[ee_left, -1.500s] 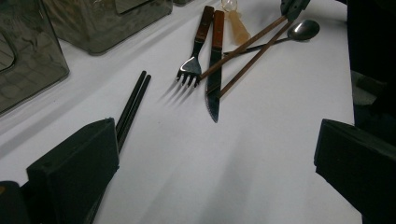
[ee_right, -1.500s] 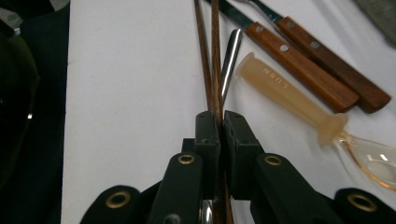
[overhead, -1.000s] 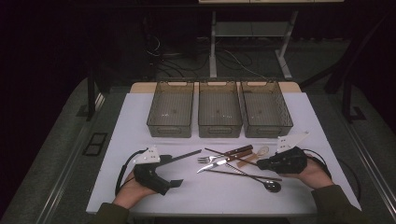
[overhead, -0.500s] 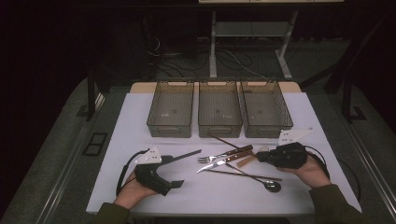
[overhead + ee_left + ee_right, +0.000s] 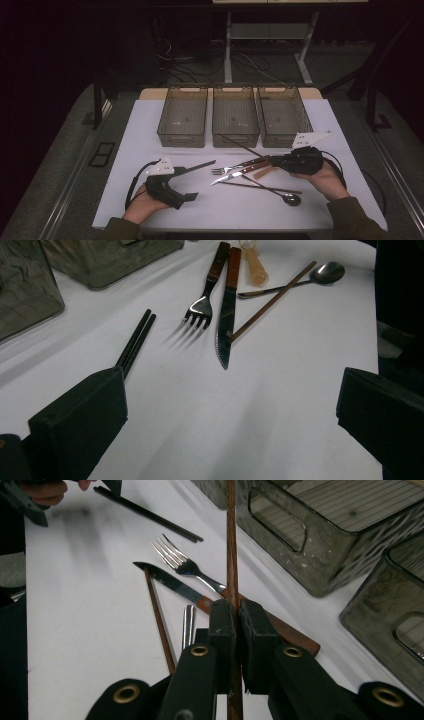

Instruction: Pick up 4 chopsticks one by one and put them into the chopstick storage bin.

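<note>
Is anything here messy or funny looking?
A bit. The fork, knife, spoon and a brown chopstick lie in a crossed pile on the table, and the three bins look empty. The other brown chopstick is pinched in the right gripper. Nothing looks broken or spilled.

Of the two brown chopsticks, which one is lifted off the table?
The brown chopstick clamped in the right gripper; the other chopstick lies flat beside the knife.

Glossy metal fork (wooden handle), smoky translucent plastic bins
</note>
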Demonstrator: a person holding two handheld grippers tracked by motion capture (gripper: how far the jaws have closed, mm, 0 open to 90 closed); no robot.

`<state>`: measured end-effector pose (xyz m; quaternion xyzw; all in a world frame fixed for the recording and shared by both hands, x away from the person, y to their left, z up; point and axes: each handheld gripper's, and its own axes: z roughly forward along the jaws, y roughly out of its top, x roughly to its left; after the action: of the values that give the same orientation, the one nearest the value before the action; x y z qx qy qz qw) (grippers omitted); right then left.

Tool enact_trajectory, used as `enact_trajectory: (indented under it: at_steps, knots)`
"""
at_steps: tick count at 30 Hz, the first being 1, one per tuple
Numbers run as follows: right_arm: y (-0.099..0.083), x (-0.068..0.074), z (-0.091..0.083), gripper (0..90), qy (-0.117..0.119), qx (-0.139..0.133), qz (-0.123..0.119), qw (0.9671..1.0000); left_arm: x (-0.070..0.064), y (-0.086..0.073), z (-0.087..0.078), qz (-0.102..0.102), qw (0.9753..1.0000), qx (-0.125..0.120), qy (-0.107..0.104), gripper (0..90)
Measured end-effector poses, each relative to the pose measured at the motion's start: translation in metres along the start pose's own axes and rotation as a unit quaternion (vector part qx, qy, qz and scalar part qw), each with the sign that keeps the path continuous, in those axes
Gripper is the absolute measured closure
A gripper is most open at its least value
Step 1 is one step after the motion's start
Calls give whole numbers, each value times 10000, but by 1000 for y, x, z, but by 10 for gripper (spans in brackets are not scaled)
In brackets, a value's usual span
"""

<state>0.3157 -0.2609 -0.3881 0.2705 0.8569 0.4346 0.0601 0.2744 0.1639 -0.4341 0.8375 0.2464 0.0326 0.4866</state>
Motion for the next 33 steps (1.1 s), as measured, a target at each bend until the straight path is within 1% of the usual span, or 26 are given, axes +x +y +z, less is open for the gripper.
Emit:
enact_trajectory:
  at_steps: [1,6,8,11,16,19,22,24,28,33]
  knots:
    - [2,0,1,849,-17,6,13,10000,0,0,0,-8,10000,4,-15,0]
    - [8,0,5,848,-95,25,74,9999,1,0,0,-3,10000,-9,59,0]
    - [12,-1,7,848,-142,14,145,9998,1,0,0,-29,10000,-56,68,0]
    - [14,-2,8,848,-108,-12,160,9998,1,1,-1,-80,9999,-116,49,0]
    - [21,-3,13,848,-95,-72,165,9998,-1,1,0,-37,9999,-102,80,0]
    - [25,-4,16,848,-161,-39,156,9997,-2,2,1,-80,9999,-70,111,0]
    - [30,-5,20,848,-227,3,212,9995,-2,3,2,-153,9998,-86,101,0]
    - [33,-7,23,848,-222,-11,269,9994,-3,3,1,-186,9996,-133,179,0]
    - [40,-9,29,848,-218,-41,398,9990,-3,4,1,-126,9997,-111,151,0]
    - [53,-11,40,848,-279,51,397,9988,-5,3,5,-17,9999,-18,154,0]
